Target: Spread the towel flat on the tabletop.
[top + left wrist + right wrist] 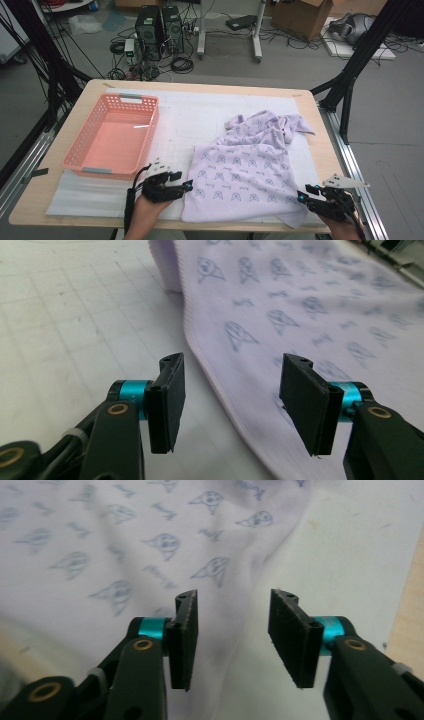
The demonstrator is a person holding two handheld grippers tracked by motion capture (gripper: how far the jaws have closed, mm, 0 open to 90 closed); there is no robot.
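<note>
Table [60, 200], unlabelled lilac patterned cloth [245, 170].

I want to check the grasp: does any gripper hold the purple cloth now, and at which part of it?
Nothing is held. The left gripper is open over the cloth's left edge, and the right gripper is open above its near right corner.

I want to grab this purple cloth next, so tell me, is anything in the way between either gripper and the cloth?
Nothing visible is. The left gripper sits open right at the left edge of the purple cloth, that hem running between its jaws with only bare white mat beside it. The right gripper is open at the cloth's lower right corner.
</note>
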